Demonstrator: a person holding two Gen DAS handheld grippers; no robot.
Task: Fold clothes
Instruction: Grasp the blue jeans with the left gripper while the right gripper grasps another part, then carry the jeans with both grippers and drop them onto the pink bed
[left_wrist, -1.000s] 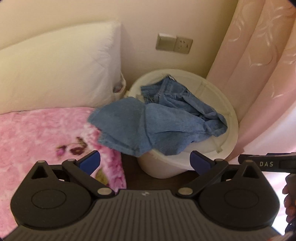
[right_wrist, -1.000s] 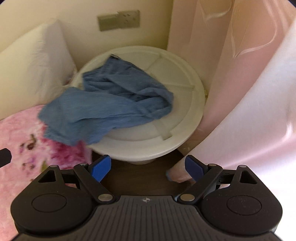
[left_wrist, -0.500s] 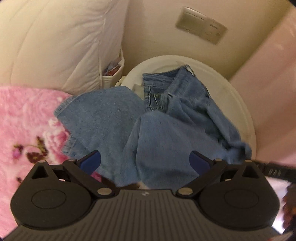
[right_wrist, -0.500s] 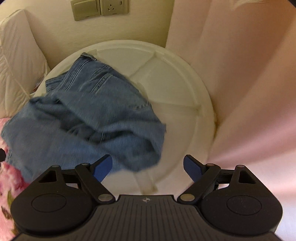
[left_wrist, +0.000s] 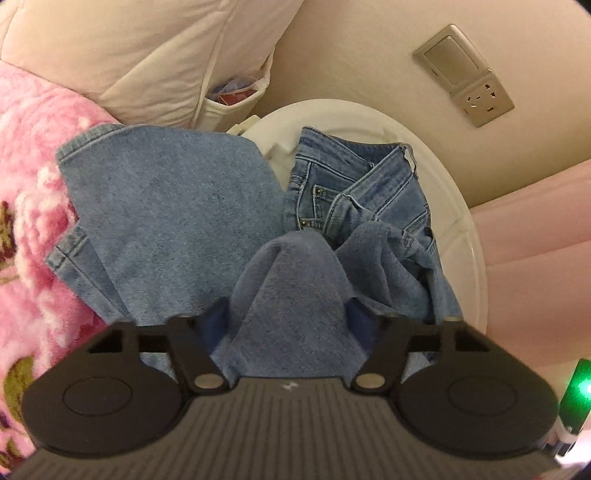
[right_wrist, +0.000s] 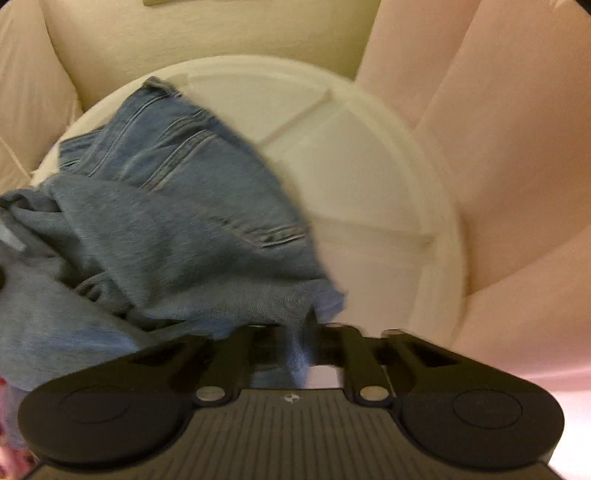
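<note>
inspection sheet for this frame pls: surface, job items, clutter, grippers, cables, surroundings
Surface: round white lid beside pink floral blanket.
Job's things: blue jeans crumpled on the lid, one leg draped onto the blanket.
Clutter: white pocket with small packets beside the pillow.
Grippers: left gripper closing around a raised denim fold; right gripper shut on the jeans' edge.
Cables: nothing seen.
Surroundings: white pillow, wall switch and socket, pink curtain.
</note>
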